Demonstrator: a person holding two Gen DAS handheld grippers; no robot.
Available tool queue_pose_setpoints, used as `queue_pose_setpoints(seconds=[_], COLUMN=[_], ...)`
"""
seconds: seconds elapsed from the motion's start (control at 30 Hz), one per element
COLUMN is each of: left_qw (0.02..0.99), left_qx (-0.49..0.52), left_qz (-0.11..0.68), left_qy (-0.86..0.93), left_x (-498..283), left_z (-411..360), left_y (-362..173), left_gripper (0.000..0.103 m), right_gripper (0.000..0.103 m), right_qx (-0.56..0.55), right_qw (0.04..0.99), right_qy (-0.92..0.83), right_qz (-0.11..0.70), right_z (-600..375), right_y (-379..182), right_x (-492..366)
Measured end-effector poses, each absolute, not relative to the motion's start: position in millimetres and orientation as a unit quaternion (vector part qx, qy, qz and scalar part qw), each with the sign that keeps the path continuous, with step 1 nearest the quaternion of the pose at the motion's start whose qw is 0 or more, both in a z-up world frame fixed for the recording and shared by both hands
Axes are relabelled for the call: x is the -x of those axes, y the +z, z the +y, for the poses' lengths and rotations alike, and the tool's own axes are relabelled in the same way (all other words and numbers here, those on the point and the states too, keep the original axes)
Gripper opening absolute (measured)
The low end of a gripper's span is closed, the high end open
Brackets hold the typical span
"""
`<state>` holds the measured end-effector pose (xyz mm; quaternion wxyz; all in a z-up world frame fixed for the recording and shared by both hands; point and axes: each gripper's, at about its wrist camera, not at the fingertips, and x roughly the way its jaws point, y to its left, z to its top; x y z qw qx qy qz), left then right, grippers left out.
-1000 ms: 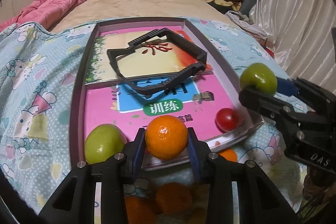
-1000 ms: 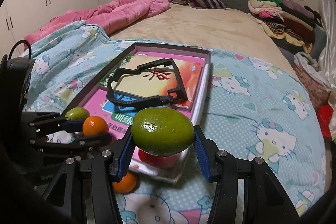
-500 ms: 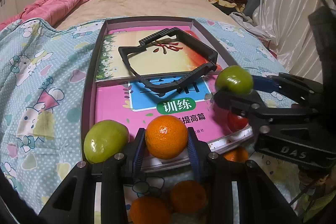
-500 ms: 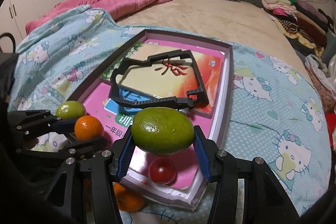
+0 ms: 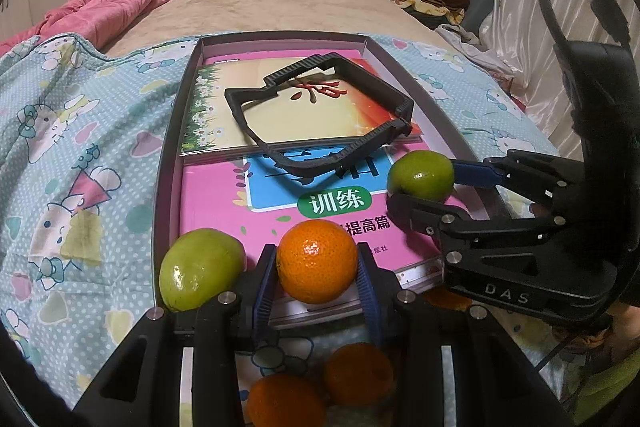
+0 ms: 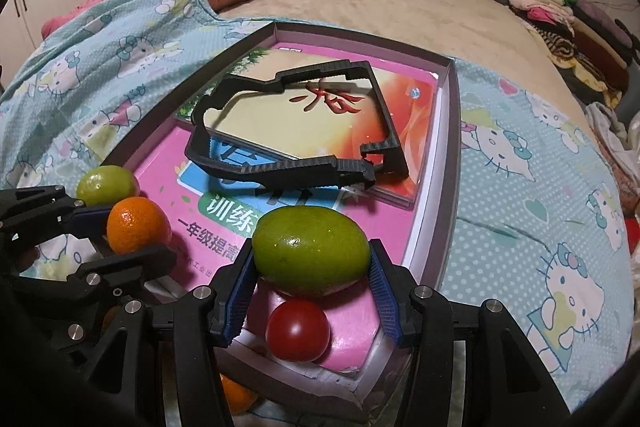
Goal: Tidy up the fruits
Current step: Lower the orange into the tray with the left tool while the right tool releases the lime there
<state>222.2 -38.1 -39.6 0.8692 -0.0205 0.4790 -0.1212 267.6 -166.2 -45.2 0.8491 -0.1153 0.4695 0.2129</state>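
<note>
Right claw [image 6: 312, 291] lowering lime [image 6: 311, 251] over tray [image 6: 450, 163], now above tomato [image 6: 298, 329]; left claw [image 5: 316, 293] clenching orange [image 5: 317, 261]. Three oranges waiting outside.

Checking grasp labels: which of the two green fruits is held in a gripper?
The green fruit clamped in the right gripper, above the tomato; the other green fruit lies loose beside the left gripper.

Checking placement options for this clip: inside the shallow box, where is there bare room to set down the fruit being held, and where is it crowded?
Free: the pink book cover between the black frame and the loose green fruit. Crowded: the near edge, with the left gripper holding the orange, the right gripper holding a green fruit, and the red fruit.
</note>
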Motion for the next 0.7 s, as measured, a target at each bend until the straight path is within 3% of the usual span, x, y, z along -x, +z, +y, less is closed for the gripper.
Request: queue_pose_setpoints(seconds=[0.7], left_qw=[0.870], left_qx=[0.027], left_qz=[0.475], left_qy=[-0.125], left_x=[-221], left_z=[-35], left_y=[-40], left_gripper=[0.039], right_gripper=[0.062], right_qx=[0.167], right_qw=[0.881], right_qy=[0.184], right_qz=[0.403], right_z=[-169], right_y=[-30], right_x=[-227])
